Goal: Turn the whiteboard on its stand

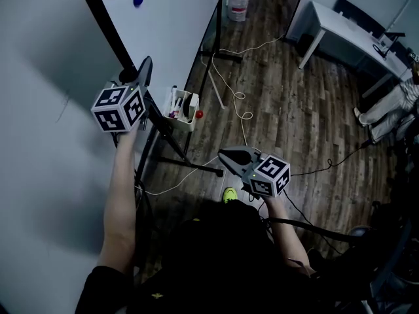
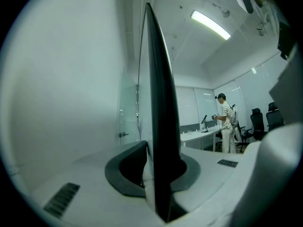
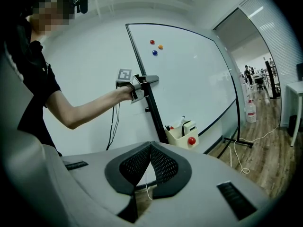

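The whiteboard (image 1: 177, 18) stands on its wheeled stand, its black frame edge (image 1: 108, 25) running down toward me. My left gripper (image 1: 143, 70) is held level and shut on that edge. In the left gripper view the dark edge (image 2: 158, 126) fills the gap between the pads of the left gripper (image 2: 158, 174). My right gripper (image 1: 232, 156) hangs over the floor, apart from the board, shut with nothing in it. The right gripper view shows the right gripper (image 3: 150, 148) with its mesh pads touching, the whiteboard (image 3: 189, 74) beyond and the left gripper (image 3: 150, 79) on the frame.
A pale marker tray (image 1: 183, 110) with a red ball (image 1: 199, 114) hangs at the board's lower edge. The stand's foot (image 1: 226, 55), a white cable (image 1: 239, 97) and a water bottle (image 1: 238, 5) are on the wood floor. A white table (image 1: 347, 28) stands at the right.
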`<state>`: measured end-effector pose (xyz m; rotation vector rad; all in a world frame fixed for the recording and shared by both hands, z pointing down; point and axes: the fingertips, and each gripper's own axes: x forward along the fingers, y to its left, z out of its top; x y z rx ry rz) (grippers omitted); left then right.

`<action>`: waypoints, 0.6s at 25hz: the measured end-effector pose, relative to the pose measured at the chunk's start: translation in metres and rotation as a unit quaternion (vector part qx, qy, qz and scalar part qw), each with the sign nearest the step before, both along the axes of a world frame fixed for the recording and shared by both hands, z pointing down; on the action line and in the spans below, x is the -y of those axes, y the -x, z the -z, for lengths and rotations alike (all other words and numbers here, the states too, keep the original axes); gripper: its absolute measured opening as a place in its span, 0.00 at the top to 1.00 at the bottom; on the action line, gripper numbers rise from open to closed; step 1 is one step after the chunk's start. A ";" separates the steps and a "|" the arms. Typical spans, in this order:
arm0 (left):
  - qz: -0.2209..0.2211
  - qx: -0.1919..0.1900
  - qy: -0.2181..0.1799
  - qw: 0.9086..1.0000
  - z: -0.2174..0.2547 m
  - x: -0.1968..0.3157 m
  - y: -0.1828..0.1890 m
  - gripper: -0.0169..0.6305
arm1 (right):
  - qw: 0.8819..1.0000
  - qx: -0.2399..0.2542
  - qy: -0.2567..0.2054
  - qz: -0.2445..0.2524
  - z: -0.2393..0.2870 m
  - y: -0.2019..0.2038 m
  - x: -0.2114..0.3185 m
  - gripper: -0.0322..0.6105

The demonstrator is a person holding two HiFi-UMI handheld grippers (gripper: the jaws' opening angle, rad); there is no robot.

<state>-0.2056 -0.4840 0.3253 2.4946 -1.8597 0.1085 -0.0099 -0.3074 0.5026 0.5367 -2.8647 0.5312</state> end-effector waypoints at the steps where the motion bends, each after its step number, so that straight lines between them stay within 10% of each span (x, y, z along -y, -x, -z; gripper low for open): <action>1: 0.000 0.001 0.001 1.000 0.001 -0.001 0.000 0.88 | 1.000 0.001 0.001 0.000 0.000 -0.002 -0.001 0.96; 15: -0.002 0.011 0.035 0.999 0.040 -0.021 -0.015 0.90 | 1.000 0.012 0.010 0.019 0.037 -0.017 -0.001 0.96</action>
